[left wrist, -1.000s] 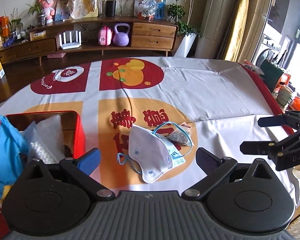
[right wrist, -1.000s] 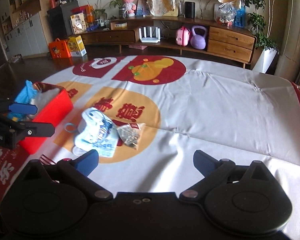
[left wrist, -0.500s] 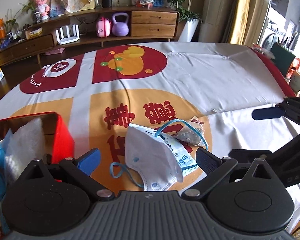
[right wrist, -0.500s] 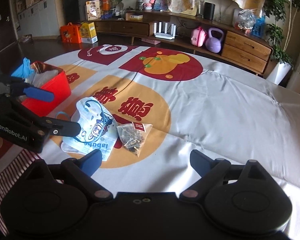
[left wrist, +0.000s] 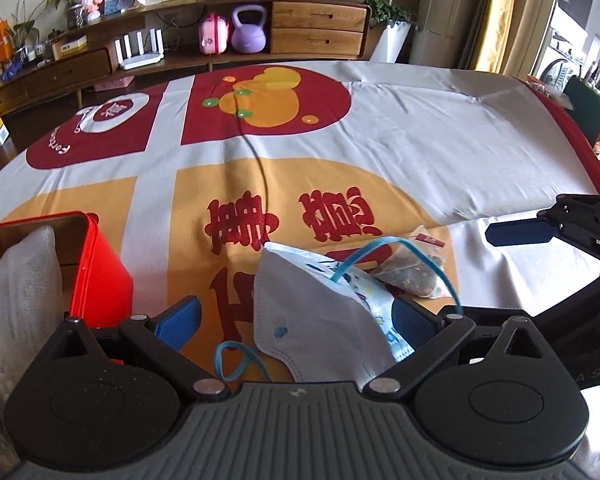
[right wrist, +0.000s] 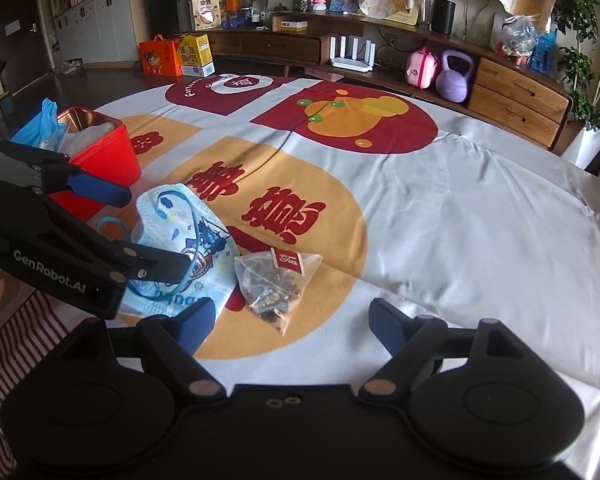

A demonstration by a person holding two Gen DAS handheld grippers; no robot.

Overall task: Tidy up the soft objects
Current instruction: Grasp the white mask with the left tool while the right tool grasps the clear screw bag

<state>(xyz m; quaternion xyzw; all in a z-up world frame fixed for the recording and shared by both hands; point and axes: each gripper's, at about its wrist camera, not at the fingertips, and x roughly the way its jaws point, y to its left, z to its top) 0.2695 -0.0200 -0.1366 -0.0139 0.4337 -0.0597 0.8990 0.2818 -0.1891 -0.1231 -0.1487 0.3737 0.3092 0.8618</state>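
A folded face mask (left wrist: 320, 312) with blue ear loops lies on the printed tablecloth; it also shows in the right wrist view (right wrist: 180, 236). My left gripper (left wrist: 296, 320) is open, its two fingers on either side of the mask, low over it. A clear tea bag pouch (right wrist: 272, 284) lies just right of the mask and shows in the left wrist view (left wrist: 408, 276). My right gripper (right wrist: 290, 324) is open and empty, just in front of the pouch. A red box (left wrist: 96, 276) holding soft white and blue items stands at the left.
The cloth-covered table (right wrist: 460, 220) stretches far and right. A thin dark cable (left wrist: 256, 160) runs across the cloth toward the mask. A wooden sideboard (right wrist: 500, 92) with a purple kettlebell and a pink case stands beyond the table.
My left gripper has moved forward and right from the red box until its open fingers straddle the mask. My right gripper has come closer to the tea bag pouch.
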